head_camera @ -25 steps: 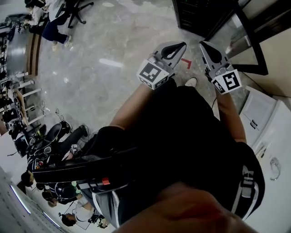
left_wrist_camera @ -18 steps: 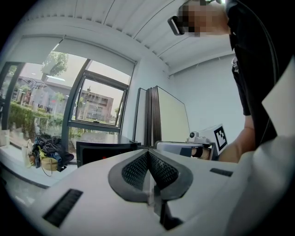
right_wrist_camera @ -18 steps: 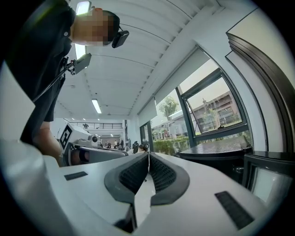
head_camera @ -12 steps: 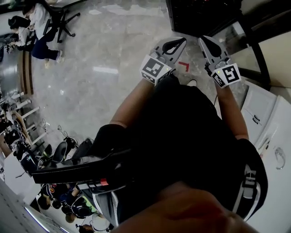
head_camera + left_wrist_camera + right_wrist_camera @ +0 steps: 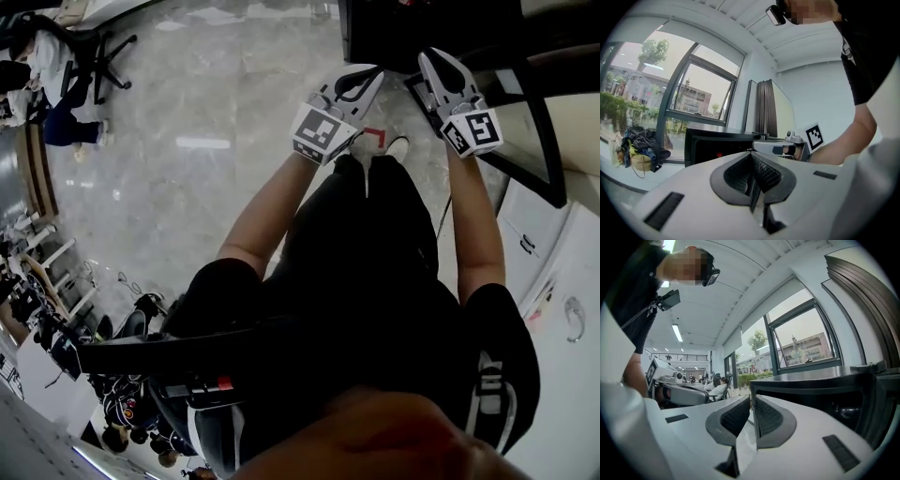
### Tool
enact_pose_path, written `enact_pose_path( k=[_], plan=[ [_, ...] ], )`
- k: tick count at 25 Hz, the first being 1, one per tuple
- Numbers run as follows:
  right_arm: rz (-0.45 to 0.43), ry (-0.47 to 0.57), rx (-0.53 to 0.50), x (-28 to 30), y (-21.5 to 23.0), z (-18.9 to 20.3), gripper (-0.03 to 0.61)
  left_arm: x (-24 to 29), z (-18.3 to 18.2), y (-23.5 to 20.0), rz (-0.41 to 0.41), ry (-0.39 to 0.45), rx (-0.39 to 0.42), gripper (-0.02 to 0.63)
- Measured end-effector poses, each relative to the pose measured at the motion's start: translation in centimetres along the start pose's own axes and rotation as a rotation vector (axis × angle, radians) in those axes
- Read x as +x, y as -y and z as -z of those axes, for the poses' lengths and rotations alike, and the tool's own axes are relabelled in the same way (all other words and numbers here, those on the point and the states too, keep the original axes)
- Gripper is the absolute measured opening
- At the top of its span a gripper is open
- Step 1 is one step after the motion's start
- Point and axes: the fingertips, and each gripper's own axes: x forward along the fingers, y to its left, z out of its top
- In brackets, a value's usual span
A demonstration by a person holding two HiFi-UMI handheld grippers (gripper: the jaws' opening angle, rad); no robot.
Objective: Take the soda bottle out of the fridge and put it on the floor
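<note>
No soda bottle shows in any view. The black fridge (image 5: 398, 28) stands on the floor at the top of the head view, just beyond both grippers; its dark front fills the right of the right gripper view (image 5: 820, 390) and sits behind the jaws in the left gripper view (image 5: 717, 140). My left gripper (image 5: 361, 80) is held out level, jaws shut with nothing between them (image 5: 751, 154). My right gripper (image 5: 436, 66) is beside it, nearer the fridge, also shut and empty (image 5: 751, 401). Each gripper shows in the other's view.
A red corner mark (image 5: 377, 137) lies on the grey marble floor by the person's shoe. A dark framed glass panel (image 5: 530, 131) and a white cabinet (image 5: 562, 272) stand at the right. People sit at desks far left (image 5: 42, 75). Bags (image 5: 640, 147) lie under the window.
Both grippers have moved forward and lower toward the black fridge, which is now closer to their tips. Their jaws look the same as before.
</note>
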Motion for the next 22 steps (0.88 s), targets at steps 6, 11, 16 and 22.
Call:
enact_pose_path(
  k=[6, 11, 16, 22],
  plan=[
    [0.01, -0.022, 0.007, 3.3, 5.4, 4.7, 0.042, 3.3, 2.2, -3.0, -0.048, 0.018, -0.041, -0.005],
    [0.038, -0.047, 0.038, 6.0, 9.5, 9.6, 0.152, 6.1, 5.2, -6.2, -0.095, 0.022, -0.056, -0.005],
    [0.095, -0.033, 0.055, 9.1, 12.6, 12.4, 0.264, 9.7, 9.0, -8.9, -0.143, 0.039, -0.066, -0.005],
    [0.162, -0.019, 0.014, 11.7, 15.9, 14.7, 0.312, 12.4, 13.0, -11.6, -0.232, 0.01, -0.093, -0.005]
  ],
)
